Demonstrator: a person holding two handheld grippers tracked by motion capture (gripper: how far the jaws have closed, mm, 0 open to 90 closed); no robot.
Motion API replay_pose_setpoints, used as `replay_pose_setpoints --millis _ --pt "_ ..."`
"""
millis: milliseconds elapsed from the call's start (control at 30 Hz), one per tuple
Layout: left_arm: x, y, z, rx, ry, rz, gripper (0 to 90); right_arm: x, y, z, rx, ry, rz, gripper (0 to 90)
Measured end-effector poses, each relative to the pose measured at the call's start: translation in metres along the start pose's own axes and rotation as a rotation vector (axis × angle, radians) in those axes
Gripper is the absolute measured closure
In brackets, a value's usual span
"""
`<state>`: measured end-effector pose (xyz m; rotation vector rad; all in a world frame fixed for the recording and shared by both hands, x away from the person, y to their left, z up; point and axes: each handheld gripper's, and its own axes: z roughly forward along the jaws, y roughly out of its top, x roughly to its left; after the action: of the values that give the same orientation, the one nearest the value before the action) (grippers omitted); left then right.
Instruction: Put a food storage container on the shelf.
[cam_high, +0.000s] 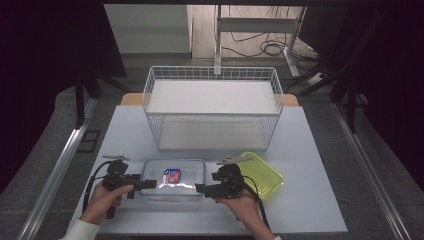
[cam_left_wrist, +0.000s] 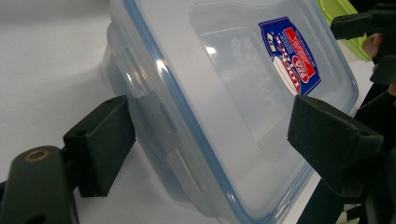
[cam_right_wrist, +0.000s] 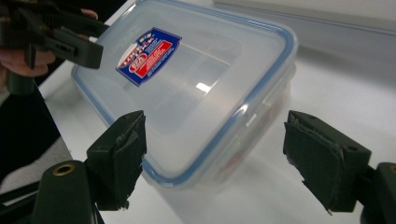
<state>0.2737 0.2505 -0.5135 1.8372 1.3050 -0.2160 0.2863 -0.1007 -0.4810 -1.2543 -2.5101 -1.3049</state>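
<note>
On the white table (cam_high: 310, 165), just in front of the wire basket (cam_high: 212, 107), we see the clear container (cam_high: 172, 179) lying flat with its blue-rimmed lid on. A blue-and-red sticker (cam_left_wrist: 290, 55) sits on the lid; its white lettering is too skewed for us to read. From above, the left gripper (cam_high: 150, 183) and right gripper (cam_high: 200, 188) flank the container's two short ends, and a yellow-green lid (cam_high: 262, 175) lies beside it. Each gripper view shows what the high view cannot: our jaws stand open around a corner of the container, pads apart from its walls, and side latches show beneath the rim.
</note>
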Motion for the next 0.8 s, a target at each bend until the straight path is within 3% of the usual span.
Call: replay_pose_setpoints --millis 367,533,667,800 --pt "-0.003 -0.002 -0.002 -0.006 0.009 0.035 16.5 -0.005 0.003 0.018 0.007 0.018 0.088 19.2" --pt "-0.004 -0.003 -0.003 -0.011 0.011 0.049 17.5 -0.006 0.002 0.025 0.015 0.014 0.102 17.6" --pt "-0.005 -0.004 -0.004 -0.015 0.013 0.056 17.6 -0.008 0.001 0.029 0.008 0.037 0.13 15.7" --pt "-0.005 -0.004 -0.004 -0.016 0.013 0.063 17.9 -0.014 -0.001 0.036 0.014 0.097 0.196 12.4"
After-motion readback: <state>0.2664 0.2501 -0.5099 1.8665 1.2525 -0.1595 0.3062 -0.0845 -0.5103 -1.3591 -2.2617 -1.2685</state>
